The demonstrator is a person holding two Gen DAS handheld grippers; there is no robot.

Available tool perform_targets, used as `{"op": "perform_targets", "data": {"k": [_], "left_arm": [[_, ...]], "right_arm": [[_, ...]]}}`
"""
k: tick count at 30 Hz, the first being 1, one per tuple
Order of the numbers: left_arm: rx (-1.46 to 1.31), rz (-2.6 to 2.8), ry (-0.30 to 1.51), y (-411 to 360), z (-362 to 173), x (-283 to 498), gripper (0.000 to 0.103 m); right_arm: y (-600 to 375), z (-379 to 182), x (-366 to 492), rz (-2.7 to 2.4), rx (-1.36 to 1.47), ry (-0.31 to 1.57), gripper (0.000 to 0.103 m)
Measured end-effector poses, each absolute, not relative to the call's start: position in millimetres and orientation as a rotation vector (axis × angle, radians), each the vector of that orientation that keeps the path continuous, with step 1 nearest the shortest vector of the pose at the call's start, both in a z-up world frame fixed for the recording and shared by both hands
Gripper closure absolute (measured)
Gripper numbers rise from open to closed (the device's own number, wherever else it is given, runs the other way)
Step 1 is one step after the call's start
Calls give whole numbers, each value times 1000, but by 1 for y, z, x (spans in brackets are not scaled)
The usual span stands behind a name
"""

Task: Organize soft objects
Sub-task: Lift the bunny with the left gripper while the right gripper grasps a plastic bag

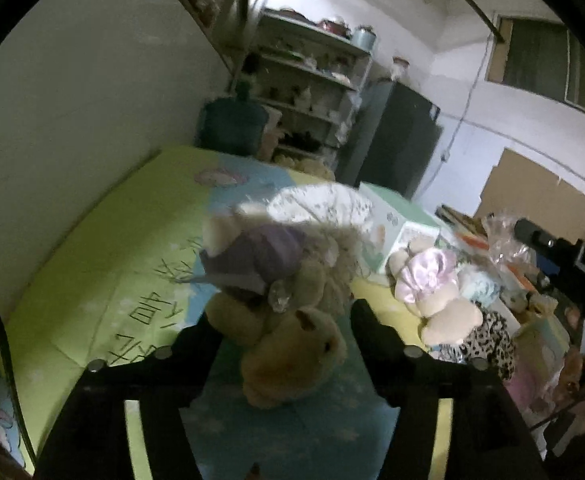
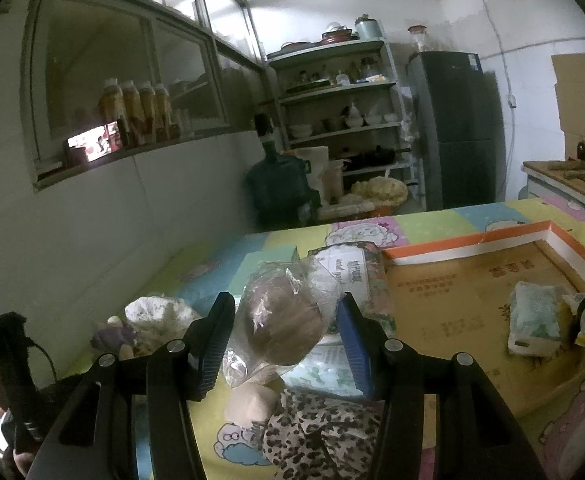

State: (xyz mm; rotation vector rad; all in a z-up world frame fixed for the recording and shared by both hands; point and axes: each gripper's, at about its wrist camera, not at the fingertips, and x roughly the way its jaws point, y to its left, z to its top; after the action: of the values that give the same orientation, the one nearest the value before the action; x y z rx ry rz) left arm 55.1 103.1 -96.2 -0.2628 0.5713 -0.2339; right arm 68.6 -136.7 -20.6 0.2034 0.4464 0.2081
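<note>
My left gripper stands open around the brown teddy on the mat, while my right gripper clamps a bagged plush whose slick wrapper may slip free.

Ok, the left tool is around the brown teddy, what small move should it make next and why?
Probably draw the left tool straight back off the brown teddy. Its jaws stand wide, clear of the teddy, which lies on the mat by the purple-dressed doll, seemingly placed. The right tool holds its bagged toy.
</note>
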Motion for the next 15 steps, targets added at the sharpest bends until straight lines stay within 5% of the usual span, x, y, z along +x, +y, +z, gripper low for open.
{"op": "perform_targets", "data": {"k": [7,15], "left_arm": [[-219,-210,648,96,-104,60,29],[-232,-189,627,104,-105,50,48]], "right_arm": [[-137,-23,66,218,208,449,49],[-139,-23,64,221,209,448,49]]}}
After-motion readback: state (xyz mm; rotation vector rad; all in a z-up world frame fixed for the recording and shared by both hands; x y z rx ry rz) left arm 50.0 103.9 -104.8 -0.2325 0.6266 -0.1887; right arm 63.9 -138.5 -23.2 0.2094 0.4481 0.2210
